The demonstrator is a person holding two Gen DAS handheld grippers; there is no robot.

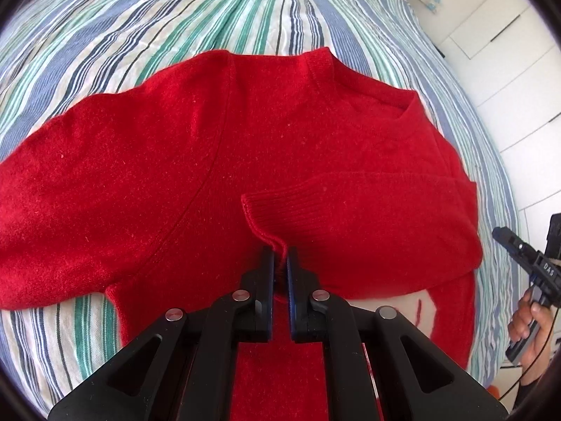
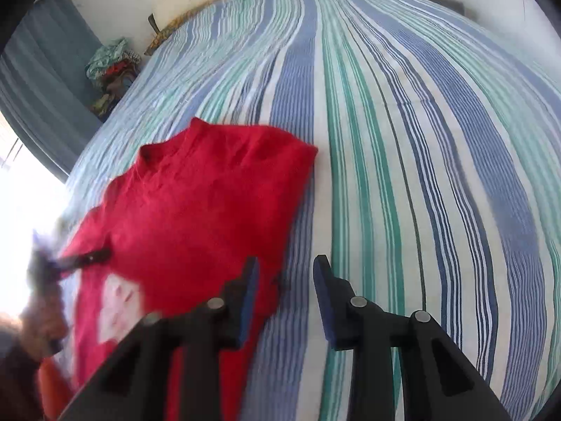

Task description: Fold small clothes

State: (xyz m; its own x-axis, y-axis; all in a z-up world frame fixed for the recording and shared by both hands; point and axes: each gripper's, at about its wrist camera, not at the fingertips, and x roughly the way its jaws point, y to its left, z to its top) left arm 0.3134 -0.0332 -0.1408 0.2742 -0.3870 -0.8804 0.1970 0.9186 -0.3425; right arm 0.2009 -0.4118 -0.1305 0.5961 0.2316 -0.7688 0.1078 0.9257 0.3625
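the red sweater lies flat on the bed, which is covered by a sheet striped in blue, green and white. in the left wrist view the garment fills the centre of the frame, with its neckline at the far right and one sleeve spread out to the left. the other sleeve is folded across the body, and its ribbed cuff rests near the middle of the garment.

the left tool is positioned over the near-centre of the sweater. its jaws are nearly together and pinch a small ridge of the cuff edge between the pads. a pale patch with a red mark shows on the fabric to the right of this tool.

the right tool is at the right side of the sweater, above the bed. its jaws stand apart, with nothing between them. the left finger appears over the garment's right edge; the right finger appears over the striped sheet. contact with the fabric cannot be determined, as this view is motion-blurred.

in the left wrist view the right tool also appears at the far right edge, gripped by the person's hand, clear of the sweater. a heap of mixed clothes sits beyond the far left corner of the bed.
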